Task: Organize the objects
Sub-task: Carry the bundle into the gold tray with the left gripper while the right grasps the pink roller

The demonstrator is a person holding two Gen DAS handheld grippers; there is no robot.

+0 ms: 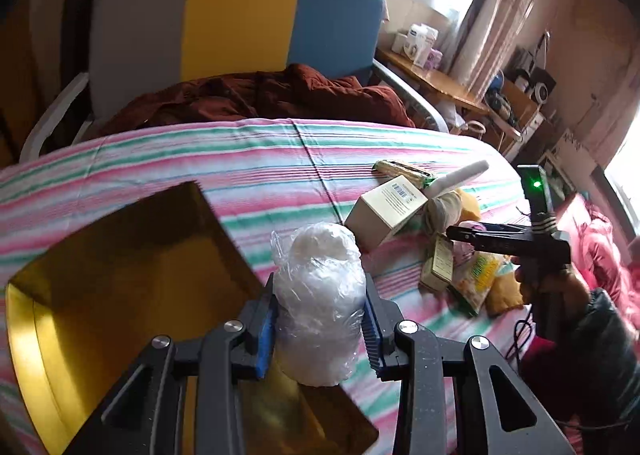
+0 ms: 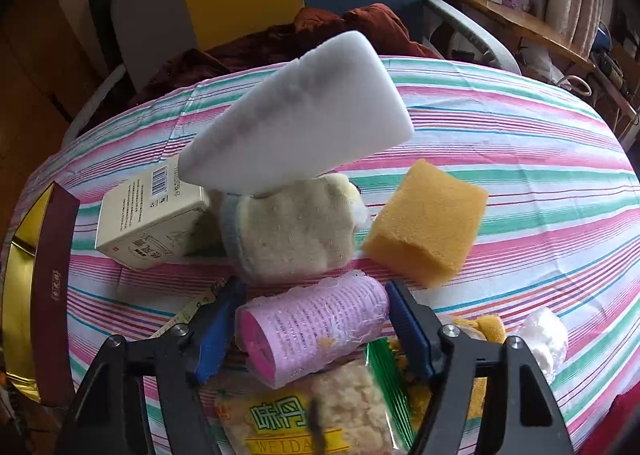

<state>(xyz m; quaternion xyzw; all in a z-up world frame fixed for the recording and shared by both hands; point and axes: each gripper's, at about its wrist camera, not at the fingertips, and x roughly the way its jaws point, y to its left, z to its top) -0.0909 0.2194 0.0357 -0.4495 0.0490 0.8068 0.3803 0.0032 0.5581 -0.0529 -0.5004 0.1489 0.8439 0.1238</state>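
Your left claw (image 1: 319,329) was clamped on a clear-wrapped white bundle (image 1: 320,303), held above the near corner of the gold-lined box (image 1: 120,275) on the striped bed (image 1: 240,151). Only the left wrist view showed that grip. It also showed your right hand (image 1: 560,287) out beyond the box, over the heap of things.

The right wrist view gave what the left could not: your right claw (image 2: 316,331) straddled a pink roll (image 2: 312,331) in netting, blue pads just beside each end; whether they pressed it you could not tell. The roll lay on a snack bag (image 2: 304,415) with green print.

From the pink roll outward: a cream fleecy bundle (image 2: 288,235) sat just behind it, with a white foam block (image 2: 296,119) leaning across its top. A cream carton (image 2: 152,223) lay to the bundle's left, an orange sponge (image 2: 428,223) to its right. The box's maroon wall (image 2: 52,295) stood at the far left. The foam block hid the bedding behind it. A rust-brown blanket (image 2: 340,27) lay at the bed's head.
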